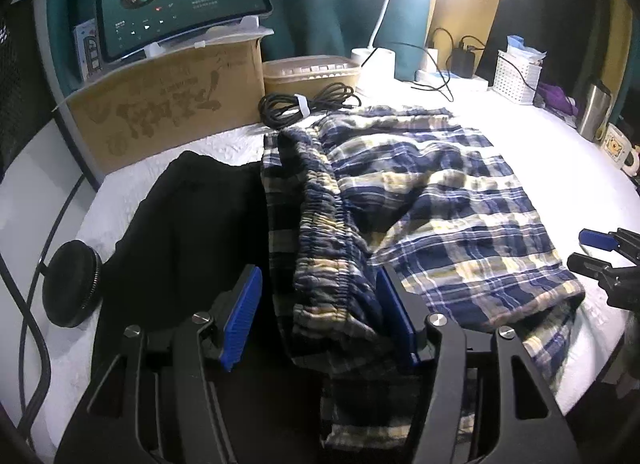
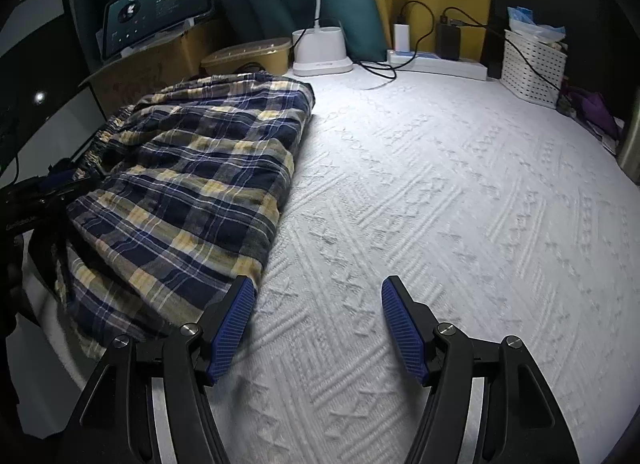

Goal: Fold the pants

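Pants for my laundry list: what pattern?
Navy, white and yellow plaid pants, clearest in the left wrist view.

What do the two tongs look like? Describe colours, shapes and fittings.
Both are alike. The left tongs and right tongs have black angular plastic frames with cut-out slots, silver round screws at the joints, and blue ribbed pads on the inner faces of the fingers. No cables, sleeves or readable markings show.

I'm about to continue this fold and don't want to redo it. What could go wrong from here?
The left gripper straddles the bunched elastic waistband of the blue-and-yellow plaid pants; closing might catch only some layers, so the stack slides apart. The black folded garment lies alongside and could get dragged. The right gripper is open over the bare white textured cover, supporting nothing.
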